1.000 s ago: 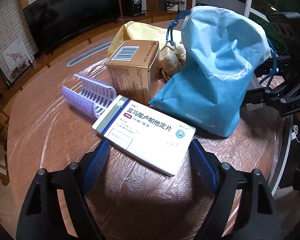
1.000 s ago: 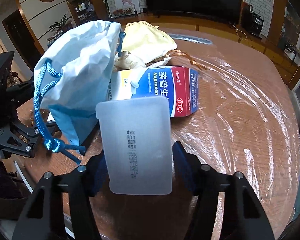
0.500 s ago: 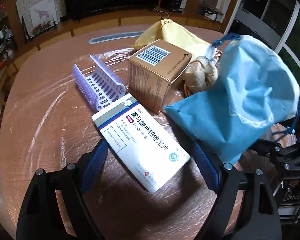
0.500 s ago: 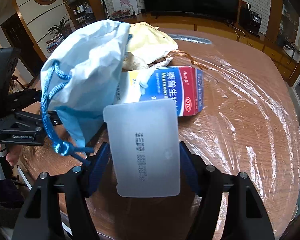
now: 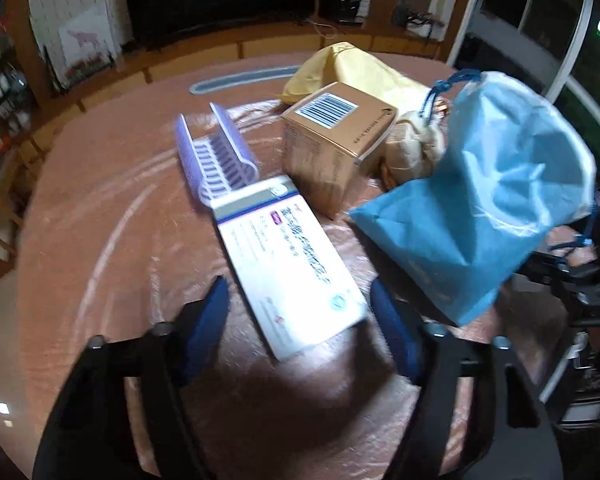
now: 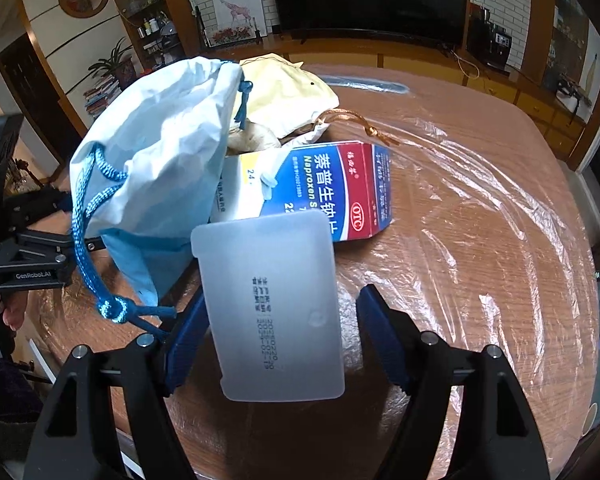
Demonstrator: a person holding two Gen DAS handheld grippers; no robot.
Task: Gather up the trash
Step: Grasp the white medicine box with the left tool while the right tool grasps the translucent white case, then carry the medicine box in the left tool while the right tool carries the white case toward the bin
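1. Left wrist view, left to right: 1 purple slotted tray (image 5: 216,160), 1 white medicine box (image 5: 288,264), 1 brown carton (image 5: 332,140), 1 blue drawstring bag (image 5: 480,216), on the film-covered table (image 5: 100,240).
2. The left gripper (image 5: 300,328) angles down, jaws closing, straddling the white box's near end without pressing it.
3. Right wrist view: 1 frosted plastic card (image 6: 272,308), 1 red-and-blue box (image 6: 332,192).
4. The right gripper (image 6: 280,328) angles down, jaws opening, the card between them, its right edge clear of the pad.
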